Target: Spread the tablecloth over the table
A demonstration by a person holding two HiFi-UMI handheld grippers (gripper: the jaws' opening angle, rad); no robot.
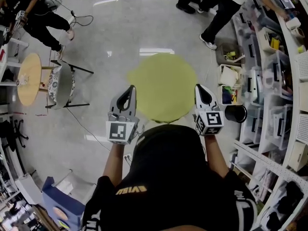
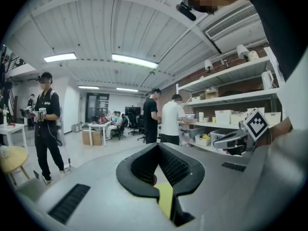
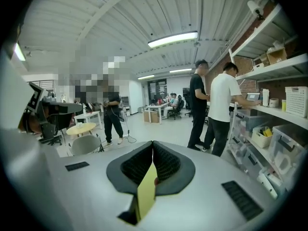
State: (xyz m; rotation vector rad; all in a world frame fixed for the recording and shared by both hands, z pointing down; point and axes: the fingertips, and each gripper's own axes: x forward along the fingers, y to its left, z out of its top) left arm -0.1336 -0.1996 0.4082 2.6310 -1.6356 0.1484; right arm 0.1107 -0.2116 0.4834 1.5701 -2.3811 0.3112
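Observation:
A yellow-green tablecloth (image 1: 162, 86) hangs spread out in front of me in the head view, and it hides whatever is beneath it. My left gripper (image 1: 131, 88) is shut on the cloth's near left edge. My right gripper (image 1: 199, 86) is shut on its near right edge. In the left gripper view a strip of the tablecloth (image 2: 166, 198) shows pinched between the dark pads of the left gripper (image 2: 157, 145). In the right gripper view a fold of the tablecloth (image 3: 146, 191) sticks out from the closed jaws of the right gripper (image 3: 153, 143). Both grippers point roughly level, away from me.
Shelving with plastic bins (image 1: 276, 81) runs along the right, with a black round container (image 1: 236, 113) beside my right hand. A small round wooden table (image 1: 29, 79) and a chair (image 1: 61, 84) stand at the left. Two people (image 1: 216, 8) stand by the shelves ahead; another person (image 1: 33, 13) is at the far left.

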